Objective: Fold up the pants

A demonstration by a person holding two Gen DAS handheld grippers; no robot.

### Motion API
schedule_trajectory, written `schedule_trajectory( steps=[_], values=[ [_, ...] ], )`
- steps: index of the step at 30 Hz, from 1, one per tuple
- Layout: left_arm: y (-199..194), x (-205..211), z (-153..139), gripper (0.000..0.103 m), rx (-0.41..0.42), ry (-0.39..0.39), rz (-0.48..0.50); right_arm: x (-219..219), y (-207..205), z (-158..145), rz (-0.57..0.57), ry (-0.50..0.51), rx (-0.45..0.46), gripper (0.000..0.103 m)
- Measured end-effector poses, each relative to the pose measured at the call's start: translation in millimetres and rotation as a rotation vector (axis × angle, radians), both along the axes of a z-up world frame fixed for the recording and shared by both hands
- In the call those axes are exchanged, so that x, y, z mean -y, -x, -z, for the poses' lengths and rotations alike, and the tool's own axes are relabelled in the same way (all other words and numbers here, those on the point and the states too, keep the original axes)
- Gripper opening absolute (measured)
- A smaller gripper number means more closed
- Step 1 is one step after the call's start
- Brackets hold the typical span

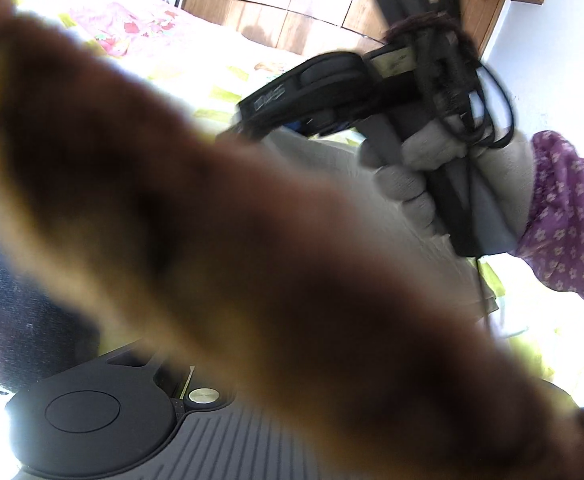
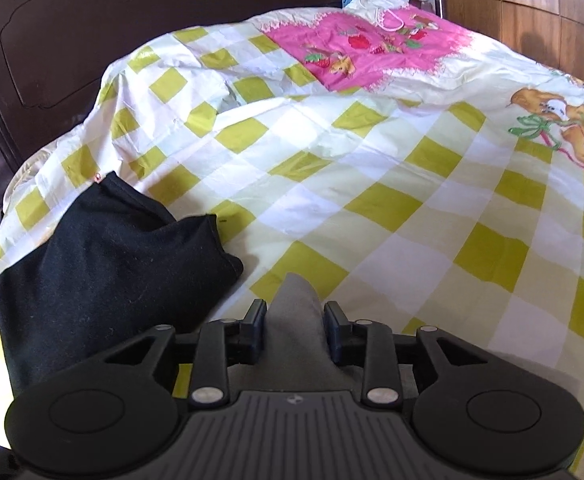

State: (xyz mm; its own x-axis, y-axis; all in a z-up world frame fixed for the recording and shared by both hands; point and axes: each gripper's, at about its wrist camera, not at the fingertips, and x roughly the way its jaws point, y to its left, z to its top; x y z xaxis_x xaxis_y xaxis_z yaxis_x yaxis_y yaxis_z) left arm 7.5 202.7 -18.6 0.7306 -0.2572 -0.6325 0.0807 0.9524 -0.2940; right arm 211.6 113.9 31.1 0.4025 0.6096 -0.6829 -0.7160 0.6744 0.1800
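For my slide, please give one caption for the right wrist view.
Right gripper fingers straddle a grey cloth fold on the checked bedsheet, beside black pants.

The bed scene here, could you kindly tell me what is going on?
A person is working grey pants on a checked bedspread. A gloved hand holds the right gripper, with a fold of the pants standing between its fingers; whether they press it is unclear. A black garment lies beside. A blurred brown thing blocks most of the left wrist view.
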Motion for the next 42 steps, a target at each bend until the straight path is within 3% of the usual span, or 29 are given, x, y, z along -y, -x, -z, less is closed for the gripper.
schedule_trajectory(
  steps=[3, 8, 13, 16, 23, 29, 32, 37, 40, 41, 42],
  values=[
    [4, 0, -9, 0.023, 0.014, -0.021, -0.005, 19, 9, -24, 0.021, -0.007, 0.083, 0.048],
    [8, 0, -26, 0.025, 0.052, -0.051, -0.024, 32, 11, -43, 0.037, -0.05, 0.111, 0.049],
    [5, 9, -38, 0.025, 0.094, -0.093, -0.026, 34, 10, -45, 0.048, -0.074, 0.081, 0.049],
    [-2, 15, -46, 0.029, 0.134, -0.107, -0.009, 44, 19, -41, 0.063, -0.031, 0.105, 0.049],
    [-56, 26, -48, 0.031, 0.197, -0.181, 0.022, 80, 11, -21, 0.162, 0.046, 0.118, 0.049],
    [-102, 19, -42, 0.041, 0.189, -0.219, -0.03, 102, 7, -8, 0.204, 0.068, 0.088, 0.049],
    [-124, 15, -39, 0.049, 0.143, -0.201, -0.043, 106, 16, -3, 0.202, 0.078, 0.092, 0.049],
    [-130, 16, -33, 0.062, 0.101, -0.217, -0.079, 111, 29, -2, 0.19, 0.091, 0.093, 0.049],
    [-130, 21, -26, 0.061, 0.069, -0.228, -0.059, 114, 34, 0, 0.19, 0.104, 0.086, 0.049],
    [-130, 22, -24, 0.055, 0.058, -0.234, -0.062, 115, 37, 1, 0.192, 0.108, 0.083, 0.049],
    [-129, 23, -22, 0.036, 0.05, -0.248, -0.071, 116, 38, 1, 0.196, 0.111, 0.078, 0.049]
  ],
)
